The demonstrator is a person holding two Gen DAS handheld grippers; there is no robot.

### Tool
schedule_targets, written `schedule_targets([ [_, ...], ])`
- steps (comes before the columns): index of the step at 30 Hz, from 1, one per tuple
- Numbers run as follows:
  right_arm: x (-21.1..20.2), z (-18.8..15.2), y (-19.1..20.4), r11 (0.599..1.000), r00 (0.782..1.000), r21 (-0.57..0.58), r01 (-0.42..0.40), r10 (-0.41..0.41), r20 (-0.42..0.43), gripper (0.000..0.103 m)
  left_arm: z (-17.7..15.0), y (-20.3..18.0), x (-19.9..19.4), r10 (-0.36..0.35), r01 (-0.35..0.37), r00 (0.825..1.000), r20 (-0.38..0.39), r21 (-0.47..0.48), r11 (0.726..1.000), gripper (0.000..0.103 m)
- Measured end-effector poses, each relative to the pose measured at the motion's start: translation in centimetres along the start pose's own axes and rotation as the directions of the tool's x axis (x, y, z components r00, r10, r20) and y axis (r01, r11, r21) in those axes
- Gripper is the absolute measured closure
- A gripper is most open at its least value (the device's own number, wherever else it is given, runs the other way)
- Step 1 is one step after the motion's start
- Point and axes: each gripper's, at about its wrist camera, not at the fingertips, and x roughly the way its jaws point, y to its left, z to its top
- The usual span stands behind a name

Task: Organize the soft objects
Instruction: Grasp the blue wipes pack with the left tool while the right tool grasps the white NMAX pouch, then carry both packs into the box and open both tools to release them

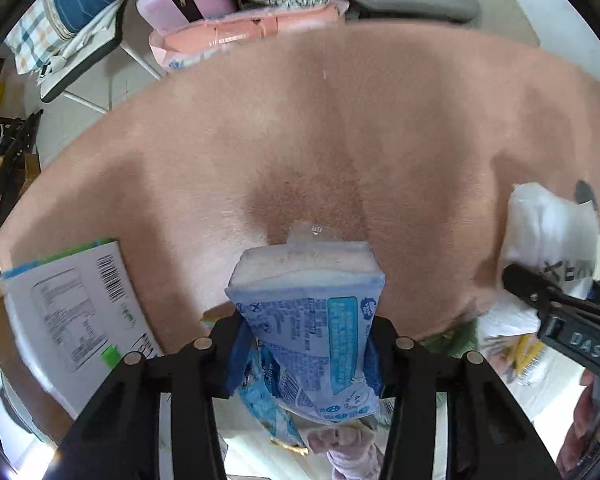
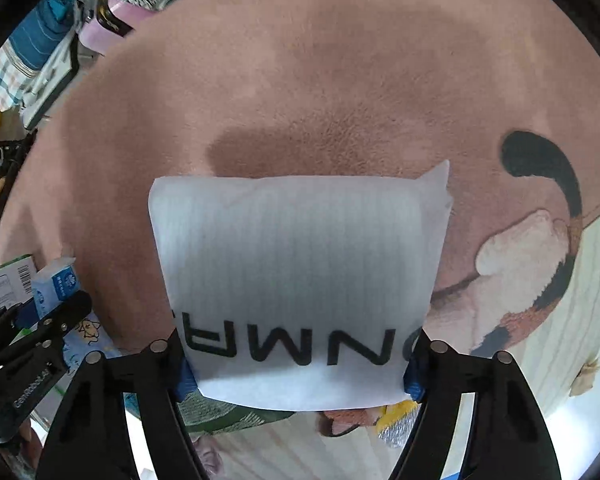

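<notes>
Both grippers are loaded, each clamped on something soft above the pink rug (image 1: 340,120).

Far left in the left wrist view, a white carton (image 1: 76,316) with a barcode and a green edge lies on the rug's border; its near end runs out of frame and the fine print is too small to read. Next along, the left gripper (image 1: 306,344) is squeezed onto a blue-and-white tissue pack (image 1: 308,320), fingers pressing both sides so the wrapper pinches in at the waist. The pack stands up between the fingers, its top end pointing away from the camera, hanging over the rug. Its lower end is partly hidden behind the gripper body, and the printing on the wrapper is unreadable. Below it, something pale pink and fuzzy peeks out, too cut off to identify.

Moving right, the right gripper (image 2: 300,344) holds a white foam pouch (image 2: 300,272), fingers spread wide against its two lower edges. The black lettering across the bottom reads upside down and both ends are covered by the fingers. The pouch blocks much of the rug behind it. Farther right, the rug shows a cat design (image 2: 540,240) in black, cream and orange, cut off by the frame's edge. Beneath the pouch, some green and yellow items are mostly hidden.
</notes>
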Motion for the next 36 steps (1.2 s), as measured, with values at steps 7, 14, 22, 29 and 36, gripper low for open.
schedule_targets([
  [7,-5.7,-5.0,2.3,0.994,0.992,-0.074,-0.08,0.087,0.091,0.027,-4.1,4.4,-7.8,-0.107,0.113,0.984,0.14,-0.031,0.993,0.06],
  [14,-13.0,-12.0,11.2,0.966,0.971,-0.212,-0.148,0.183,0.156,0.026,-10.4,13.1,-15.1,-0.103,0.126,0.959,0.266,-0.073,0.989,0.06],
  [22,-12.9,-19.7,27.7,0.914,0.962,-0.358,-0.191,0.247,0.117,0.026,-14.9,28.1,-16.4,0.024,0.036,0.962,0.272,-0.216,0.976,0.06],
  [29,-7.0,-22.9,36.7,0.913,0.985,-0.392,-0.117,0.156,0.071,0.026,-13.3,35.5,-11.0,0.041,0.006,0.985,0.17,-0.267,0.964,0.06],
  [36,-1.4,-21.2,38.3,0.927,0.997,-0.372,-0.037,0.062,0.055,0.026,-9.7,37.4,-5.2,0.012,0.004,0.997,0.07,-0.223,0.975,0.06],
])
